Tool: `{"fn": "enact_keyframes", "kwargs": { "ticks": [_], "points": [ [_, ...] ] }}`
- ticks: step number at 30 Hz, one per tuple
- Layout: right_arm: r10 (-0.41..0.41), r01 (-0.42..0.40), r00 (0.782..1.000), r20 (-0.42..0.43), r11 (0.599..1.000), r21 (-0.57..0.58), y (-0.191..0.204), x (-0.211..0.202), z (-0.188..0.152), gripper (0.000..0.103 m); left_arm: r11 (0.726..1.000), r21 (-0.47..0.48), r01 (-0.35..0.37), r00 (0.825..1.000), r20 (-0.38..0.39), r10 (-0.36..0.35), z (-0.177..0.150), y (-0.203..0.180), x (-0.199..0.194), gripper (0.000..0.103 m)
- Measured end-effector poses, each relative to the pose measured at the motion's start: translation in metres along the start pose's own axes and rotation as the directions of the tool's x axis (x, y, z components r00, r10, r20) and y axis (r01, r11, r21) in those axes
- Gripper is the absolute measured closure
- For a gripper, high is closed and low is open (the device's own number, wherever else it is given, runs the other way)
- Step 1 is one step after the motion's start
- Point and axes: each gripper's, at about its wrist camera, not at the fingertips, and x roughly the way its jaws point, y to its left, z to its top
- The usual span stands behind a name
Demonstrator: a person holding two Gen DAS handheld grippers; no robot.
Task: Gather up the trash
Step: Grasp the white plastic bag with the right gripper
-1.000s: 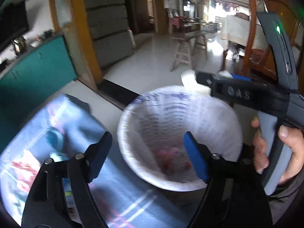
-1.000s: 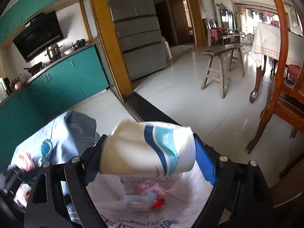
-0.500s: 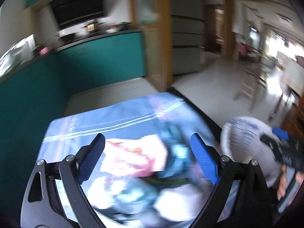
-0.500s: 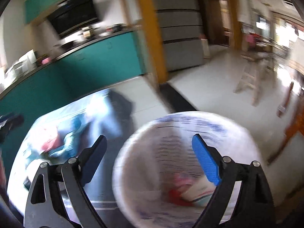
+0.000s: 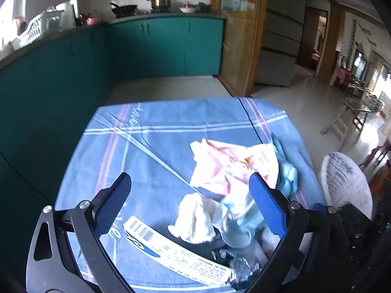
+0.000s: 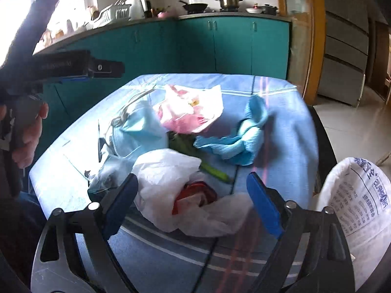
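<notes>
Both grippers hang over a table covered in a blue checked cloth (image 5: 156,146), each with its blue-padded fingers spread wide and nothing between them. The left gripper (image 5: 190,207) looks down on a crumpled white tissue (image 5: 193,222), a pink-and-white plastic bag (image 5: 232,163), a long white barcoded label (image 5: 176,251) and a blurred clear wrapper near its right finger; the label shows only in this view. The right gripper (image 6: 193,202) faces the same heap from the other side and shows what the left view does not: a white plastic bag (image 6: 168,171) with a red item (image 6: 195,193) tucked in it, a green stalk (image 6: 215,171), a twisted light-blue glove (image 6: 242,141), and the left gripper's body held in a hand (image 6: 27,131) at the frame's left. The white lined trash bin (image 6: 361,195) stands beside the table's right edge, seen in both views.
</notes>
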Motion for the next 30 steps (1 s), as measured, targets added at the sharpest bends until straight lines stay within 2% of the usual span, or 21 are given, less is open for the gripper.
{"fn": "enact_keyframes", "kwargs": {
  "ticks": [3,6,11,16,22,23,26,30],
  "points": [
    [0.045,-0.045,0.999,-0.019,0.999,0.003,0.003,0.005,0.000,0.051,1.000,0.022,0.000,1.000,-0.007,0.000,-0.005,-0.004,0.001,0.006],
    [0.067,-0.067,0.998,0.000,0.998,0.010,0.000,0.000,-0.001,0.063,0.999,0.029,0.023,1.000,-0.019,-0.022,-0.006,-0.006,0.002,0.007],
    [0.041,-0.046,0.997,0.070,0.996,0.073,-0.015,-0.012,0.001,0.064,0.992,0.061,0.114,0.993,-0.044,-0.112,-0.011,-0.021,0.002,0.007],
    [-0.064,0.045,0.992,0.110,0.986,0.163,-0.037,-0.025,0.002,0.064,0.982,0.168,0.090,0.995,-0.059,-0.081,-0.021,-0.045,0.007,0.007],
    [-0.071,0.059,0.996,0.047,0.973,0.222,-0.058,-0.017,-0.002,0.063,0.967,0.240,0.085,0.993,-0.106,-0.061,-0.031,-0.060,0.018,0.007],
    [-0.071,0.061,0.997,0.039,0.974,0.216,-0.057,-0.015,-0.001,0.061,0.966,0.246,0.083,0.993,-0.108,-0.058,-0.032,-0.061,0.019,0.007],
    [-0.079,0.071,0.996,0.035,0.977,0.199,-0.052,-0.012,-0.001,0.043,0.962,0.263,0.071,0.993,-0.108,-0.044,-0.034,-0.064,0.020,0.007],
    [-0.098,0.088,0.994,0.045,0.978,0.191,-0.048,-0.011,0.001,0.029,0.962,0.266,0.064,0.994,-0.105,-0.038,-0.034,-0.063,0.021,0.007]
  ]
}}
